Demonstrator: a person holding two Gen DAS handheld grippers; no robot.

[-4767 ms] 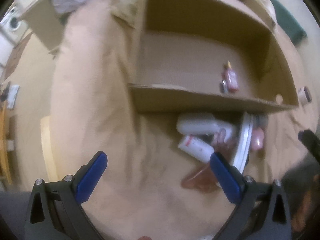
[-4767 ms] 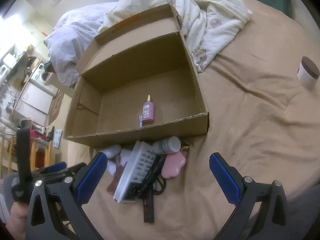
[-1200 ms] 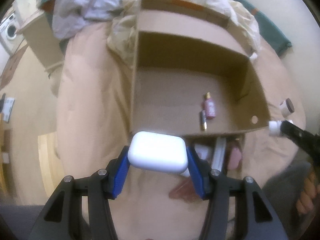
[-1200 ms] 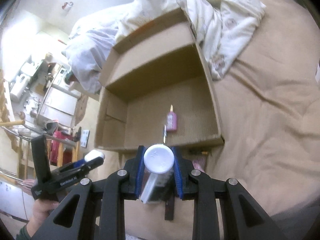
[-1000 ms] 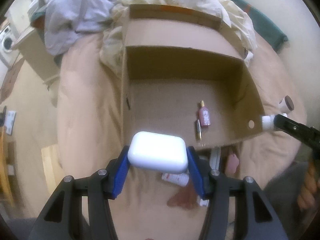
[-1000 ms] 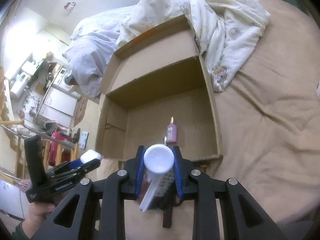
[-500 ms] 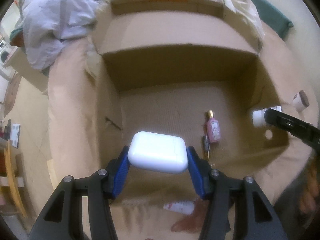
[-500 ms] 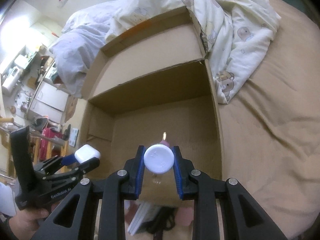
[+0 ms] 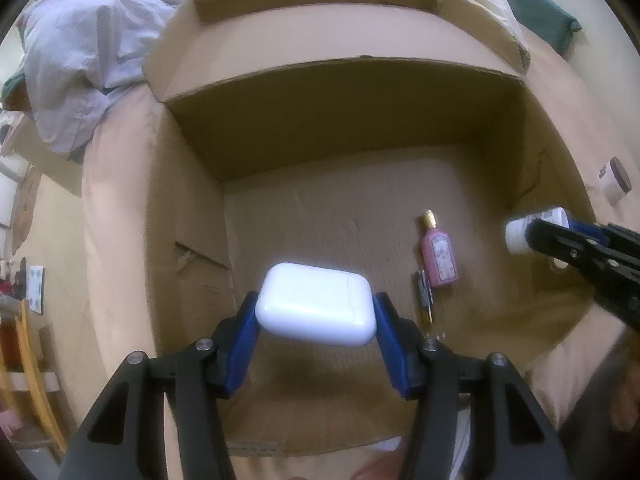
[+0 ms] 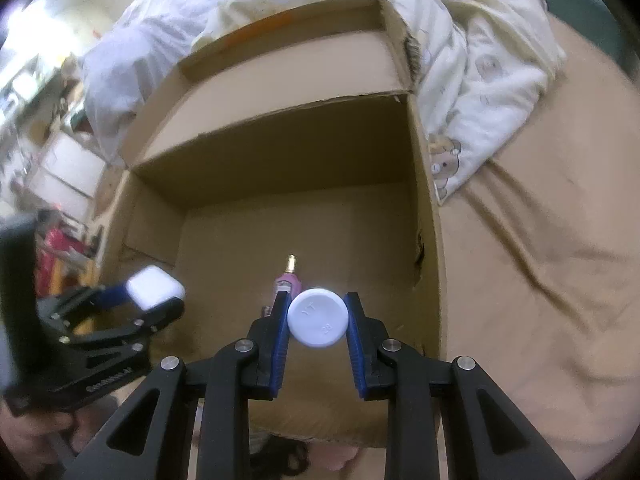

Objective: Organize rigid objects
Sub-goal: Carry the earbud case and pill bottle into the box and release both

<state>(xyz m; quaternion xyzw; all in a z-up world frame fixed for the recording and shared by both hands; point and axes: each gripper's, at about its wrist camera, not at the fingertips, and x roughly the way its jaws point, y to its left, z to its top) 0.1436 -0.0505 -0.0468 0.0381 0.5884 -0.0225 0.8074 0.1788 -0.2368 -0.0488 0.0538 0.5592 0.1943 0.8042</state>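
An open cardboard box point(image 9: 352, 104) point(image 10: 280, 160) lies on a tan bedspread. My left gripper point(image 9: 316, 312) is shut on a white rounded case point(image 9: 316, 304), held over the box floor at its near left; the right wrist view shows that white case point(image 10: 156, 286) at the left. My right gripper point(image 10: 316, 314) is shut on a white-capped bottle point(image 10: 317, 317), cap toward the camera, over the box's near right. The bottle point(image 9: 534, 230) and its black gripper also enter the left wrist view from the right. On the box floor lie a pink bottle point(image 9: 438, 254) point(image 10: 289, 278) and a thin dark pen point(image 9: 424, 294).
Crumpled white and pale bedding point(image 10: 460, 52) point(image 9: 88, 48) is heaped behind and beside the box. A small white jar with a brown lid point(image 9: 614, 180) stands on the bedspread right of the box. A hand point(image 10: 44, 428) holds the left gripper's handle.
Both grippers have come forward and down from in front of the box to over its inside, each still holding its object. The loose items in front of the box have dropped out of view.
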